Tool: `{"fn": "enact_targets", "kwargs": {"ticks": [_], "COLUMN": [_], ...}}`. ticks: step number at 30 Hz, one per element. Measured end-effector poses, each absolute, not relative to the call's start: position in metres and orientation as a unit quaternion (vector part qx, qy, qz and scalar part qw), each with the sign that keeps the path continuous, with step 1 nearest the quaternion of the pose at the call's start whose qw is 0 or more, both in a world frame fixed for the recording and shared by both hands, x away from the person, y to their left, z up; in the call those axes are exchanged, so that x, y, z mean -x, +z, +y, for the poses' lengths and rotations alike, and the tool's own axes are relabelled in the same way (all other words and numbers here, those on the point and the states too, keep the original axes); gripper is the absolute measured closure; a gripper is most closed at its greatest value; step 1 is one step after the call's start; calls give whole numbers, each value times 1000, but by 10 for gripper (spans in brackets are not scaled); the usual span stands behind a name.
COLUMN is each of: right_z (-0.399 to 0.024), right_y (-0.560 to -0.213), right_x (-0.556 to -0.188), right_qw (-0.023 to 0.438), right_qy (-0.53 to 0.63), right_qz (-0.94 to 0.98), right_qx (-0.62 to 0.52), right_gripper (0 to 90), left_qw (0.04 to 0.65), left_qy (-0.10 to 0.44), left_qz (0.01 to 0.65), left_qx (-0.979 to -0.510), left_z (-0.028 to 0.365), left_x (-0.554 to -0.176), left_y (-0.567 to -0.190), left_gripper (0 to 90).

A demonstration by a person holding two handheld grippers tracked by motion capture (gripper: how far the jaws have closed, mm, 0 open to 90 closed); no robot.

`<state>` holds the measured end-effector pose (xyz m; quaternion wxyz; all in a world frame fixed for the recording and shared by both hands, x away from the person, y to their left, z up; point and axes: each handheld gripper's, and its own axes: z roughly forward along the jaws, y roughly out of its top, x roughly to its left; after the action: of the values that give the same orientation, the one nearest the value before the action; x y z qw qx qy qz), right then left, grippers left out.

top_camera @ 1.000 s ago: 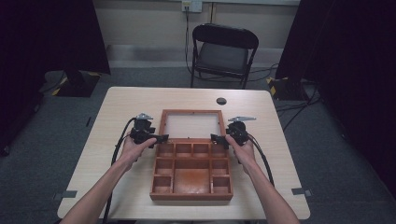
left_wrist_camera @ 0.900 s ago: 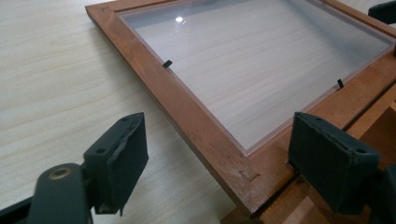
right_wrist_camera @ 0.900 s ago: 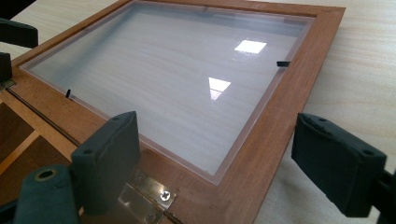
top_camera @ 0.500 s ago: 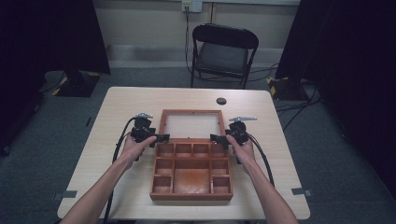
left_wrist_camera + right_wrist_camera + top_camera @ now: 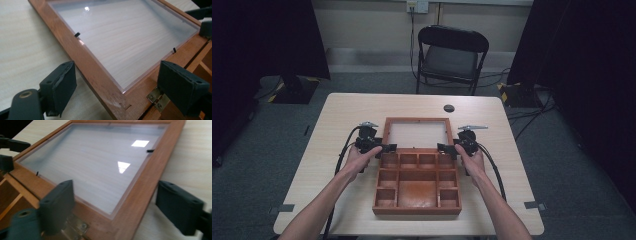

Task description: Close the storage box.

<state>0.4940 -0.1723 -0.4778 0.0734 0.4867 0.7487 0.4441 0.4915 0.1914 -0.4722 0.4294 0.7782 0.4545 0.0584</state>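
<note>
Wooden compartment box (image 5: 417, 185) sits centre on the surface (image 5: 337, 115), its glazed lid (image 5: 416, 134) folded flat toward 12 o'clock. Left tongs (image 5: 384, 148) released, jaws straddling the lid's 9 o'clock corner by the hinge (image 5: 156, 96). Right tongs (image 5: 446, 148) released, straddling the 3 o'clock corner.

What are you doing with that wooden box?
A person holds a gripper in each hand at the open wooden box. Its clear-paned lid lies flat on the table. The left gripper and right gripper sit open at the lid's two hinge corners, fingers straddling the frame, not squeezing.
</note>
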Motion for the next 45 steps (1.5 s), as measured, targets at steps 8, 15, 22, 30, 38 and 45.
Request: {"fn": "enact_targets", "kwargs": {"ticks": [8, 15, 22, 30, 38, 45], "right_z": [-179, -174, -175, -176, -177, -179], "right_y": [-479, -486, -484, -482, -481, -479], "right_x": [-496, -499, -498, -496, -496, -494], "right_qw": [53, 18, 22, 36, 41, 50], "right_qy": [441, 455, 458, 463, 468, 479], "right_qz": [736, 716, 716, 717, 717, 711], "right_qx": [-510, -529, -526, -519, -516, -513], "right_gripper": [252, 210, 225, 251, 270, 321], "left_qw": [430, 430, 428, 435, 436, 441], "left_qy": [53, 48, 55, 74, 76, 76], "left_qz": [459, 461, 454, 450, 449, 452], "left_qx": [-775, -775, -780, -776, -776, -772], "left_z": [192, 193, 192, 192, 192, 193], "left_x": [-492, -493, -493, -491, -490, -490], "left_y": [-473, -473, -472, -469, -468, -466], "left_gripper": [155, 150, 154, 201, 208, 212]}}
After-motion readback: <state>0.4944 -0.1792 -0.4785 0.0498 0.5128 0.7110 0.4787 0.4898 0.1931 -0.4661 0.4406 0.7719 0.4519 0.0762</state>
